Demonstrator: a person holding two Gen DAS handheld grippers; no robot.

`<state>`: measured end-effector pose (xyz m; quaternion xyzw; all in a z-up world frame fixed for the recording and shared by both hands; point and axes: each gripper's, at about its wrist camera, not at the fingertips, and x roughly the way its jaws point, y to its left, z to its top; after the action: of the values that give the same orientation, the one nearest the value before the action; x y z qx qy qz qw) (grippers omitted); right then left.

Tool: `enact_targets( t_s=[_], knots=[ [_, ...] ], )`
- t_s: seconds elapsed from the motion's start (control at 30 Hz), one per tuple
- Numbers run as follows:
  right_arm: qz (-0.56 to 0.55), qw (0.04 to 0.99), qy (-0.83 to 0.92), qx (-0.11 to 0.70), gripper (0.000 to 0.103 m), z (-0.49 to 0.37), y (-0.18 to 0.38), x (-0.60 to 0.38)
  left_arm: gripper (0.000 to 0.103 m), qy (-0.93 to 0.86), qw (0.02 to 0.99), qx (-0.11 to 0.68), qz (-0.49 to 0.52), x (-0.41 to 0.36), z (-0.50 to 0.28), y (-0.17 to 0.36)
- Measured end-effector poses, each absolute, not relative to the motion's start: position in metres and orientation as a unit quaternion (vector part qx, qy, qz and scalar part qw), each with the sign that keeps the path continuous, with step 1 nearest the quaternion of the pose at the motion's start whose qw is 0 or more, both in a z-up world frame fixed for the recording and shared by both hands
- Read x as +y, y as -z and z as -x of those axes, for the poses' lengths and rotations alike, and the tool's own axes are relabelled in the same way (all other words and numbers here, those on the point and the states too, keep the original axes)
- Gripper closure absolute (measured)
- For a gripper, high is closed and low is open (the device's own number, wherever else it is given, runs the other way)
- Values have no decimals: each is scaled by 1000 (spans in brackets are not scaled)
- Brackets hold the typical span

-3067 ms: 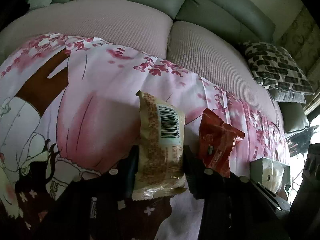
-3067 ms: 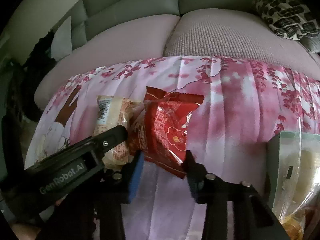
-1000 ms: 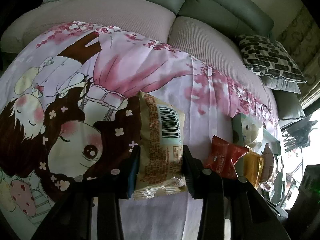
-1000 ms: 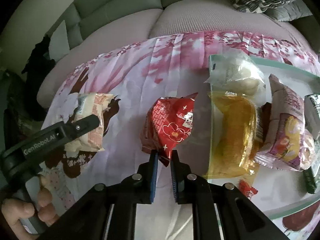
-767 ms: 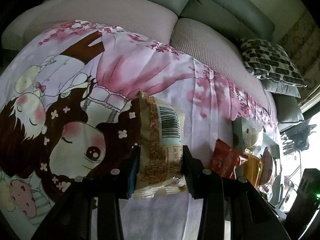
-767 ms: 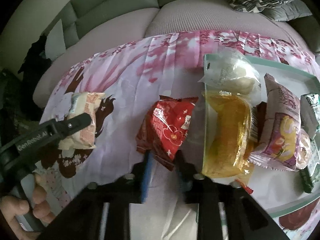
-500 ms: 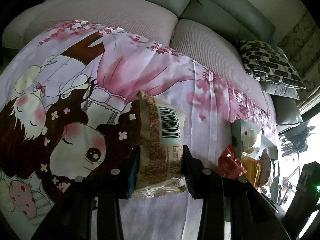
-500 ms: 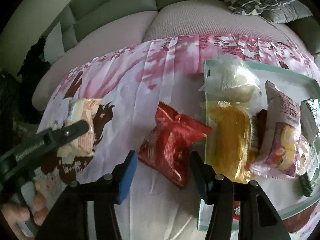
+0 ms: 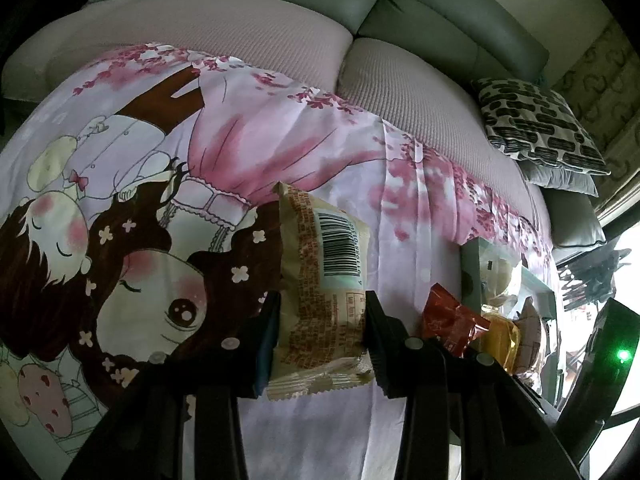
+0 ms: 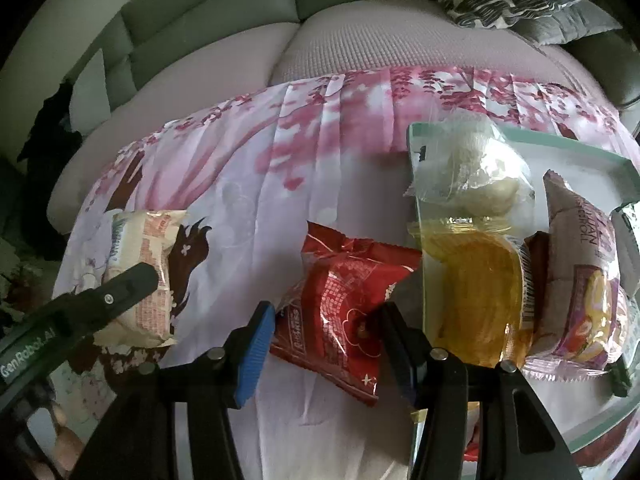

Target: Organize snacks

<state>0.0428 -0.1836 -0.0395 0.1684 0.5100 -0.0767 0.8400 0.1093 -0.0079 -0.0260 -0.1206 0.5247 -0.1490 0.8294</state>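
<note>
A beige snack packet (image 9: 320, 264) with a barcode stands between the fingers of my left gripper (image 9: 322, 320), which is shut on it above the cartoon-print cloth (image 9: 224, 152). The right wrist view shows that same beige packet (image 10: 140, 264) at the left. My right gripper (image 10: 328, 344) is closing on a red snack packet (image 10: 344, 292), and both pads touch its sides. The red packet rests on the cloth beside the left rim of a pale green tray (image 10: 580, 148). It also shows at the lower right of the left wrist view as a red packet (image 9: 452, 324).
The tray holds a yellow packet (image 10: 476, 292), a clear white one (image 10: 468, 168) and a purple one (image 10: 580, 280). The cloth lies over a pink sofa seat (image 9: 224, 24), with a patterned cushion (image 9: 540, 124) at the right. A person's fingers (image 10: 60, 444) grip the left tool.
My right gripper let go of the red packet's corner, opened wide, and now its fingers flank the packet's body. The packet dropped onto the cloth beside the tray. The left gripper stayed put.
</note>
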Motion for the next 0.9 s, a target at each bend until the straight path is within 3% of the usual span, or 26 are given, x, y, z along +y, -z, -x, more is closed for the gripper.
enact_targets(
  t_s=[0.07, 0.47, 0.9],
  knots=[
    [-169, 841, 77, 508, 55, -42, 39, -182, 61, 149, 830, 525, 119, -9, -109, 26],
    [-194, 855, 62, 477, 74, -28, 24, -190, 61, 148, 842, 510, 98, -17, -103, 14],
    [-230, 885, 49, 401, 75, 12, -31, -216, 61, 180, 864, 463, 82, -35, -80, -25]
  ],
)
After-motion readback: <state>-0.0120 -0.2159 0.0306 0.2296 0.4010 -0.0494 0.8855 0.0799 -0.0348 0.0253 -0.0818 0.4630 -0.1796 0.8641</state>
